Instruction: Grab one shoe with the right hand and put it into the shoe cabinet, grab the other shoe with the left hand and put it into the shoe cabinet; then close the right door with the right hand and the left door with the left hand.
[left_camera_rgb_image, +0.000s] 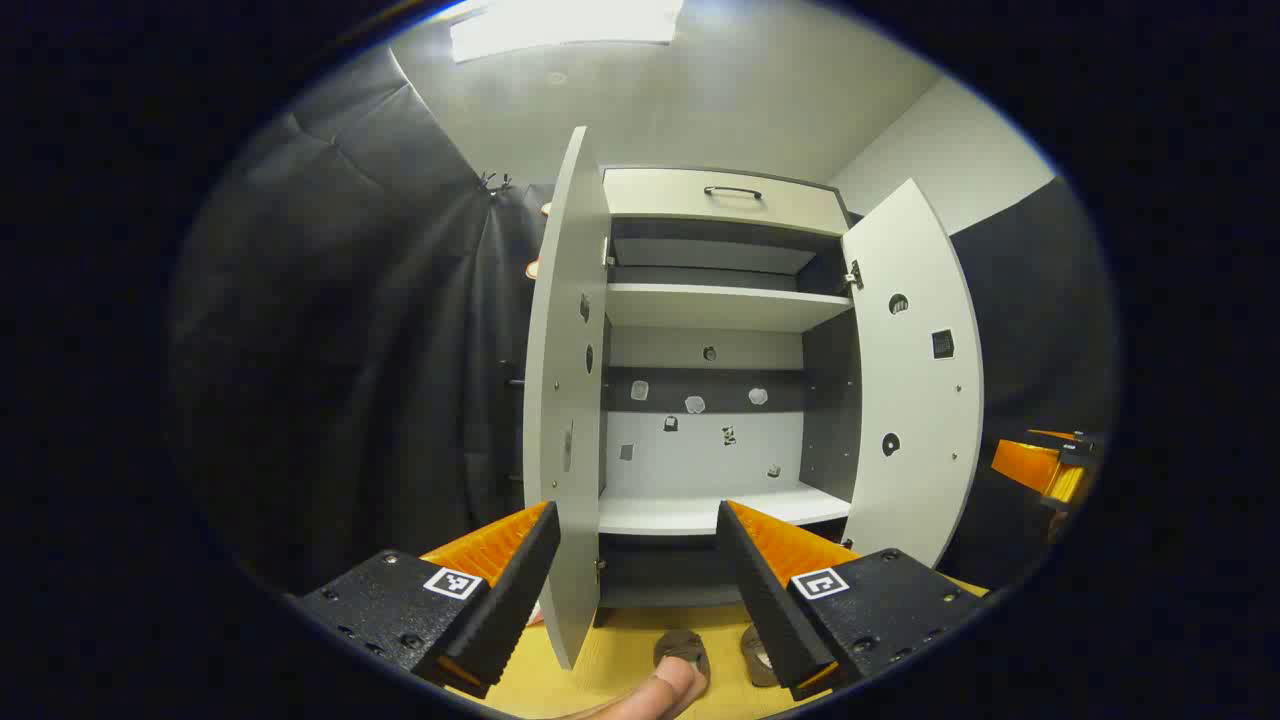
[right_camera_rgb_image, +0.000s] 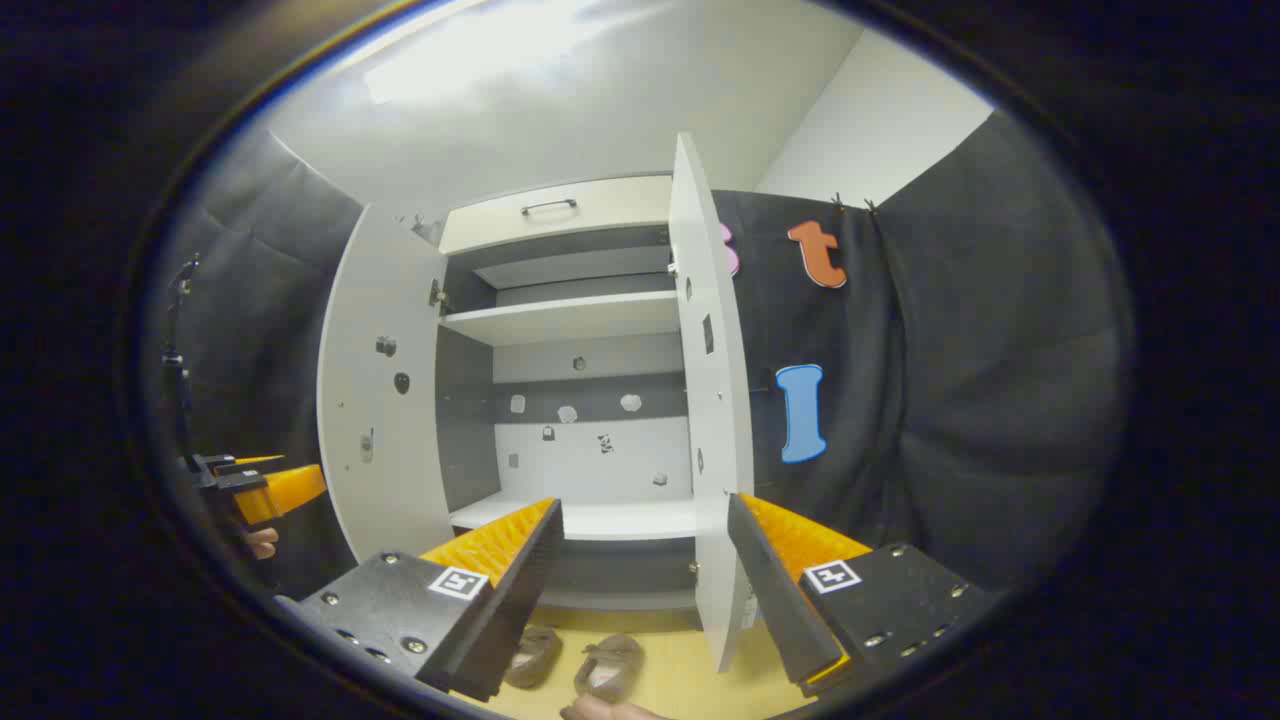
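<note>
Shoes: two small brown shoes on the yellow floor (right_camera_rgb_image: 660, 680), side by side, just in front of the cabinet's base. In the right gripper view, one shoe (right_camera_rgb_image: 532, 655) lies left of the other shoe (right_camera_rgb_image: 608, 668); both soft-looking, toes toward the cabinet as far as can be told. In the left gripper view the same pair sits at the bottom edge, partly hidden by a bare toe of the person (left_camera_rgb_image: 672, 690) and by the tongs.

Shoe cabinet (left_camera_rgb_image: 705, 400): white with dark grey inner walls, both doors swung wide. Left door (left_camera_rgb_image: 565, 400) and right door (left_camera_rgb_image: 915, 380) stand out toward the camera. Drawer with a dark handle (left_camera_rgb_image: 732, 191) on top. Upper shelf (left_camera_rgb_image: 715, 305) and lower shelf (left_camera_rgb_image: 700, 510) are white; small stickers dot the back panel and the doors' inner faces.

Left tongs (left_camera_rgb_image: 637, 545): spread wide, holding nothing, touching nothing; the left door's edge shows between the fingers, farther off.

Right tongs (right_camera_rgb_image: 645, 540): spread wide, holding nothing; they hang above the shoes, apart from them, with the right door's (right_camera_rgb_image: 710, 400) edge near the right finger but behind it.
</note>
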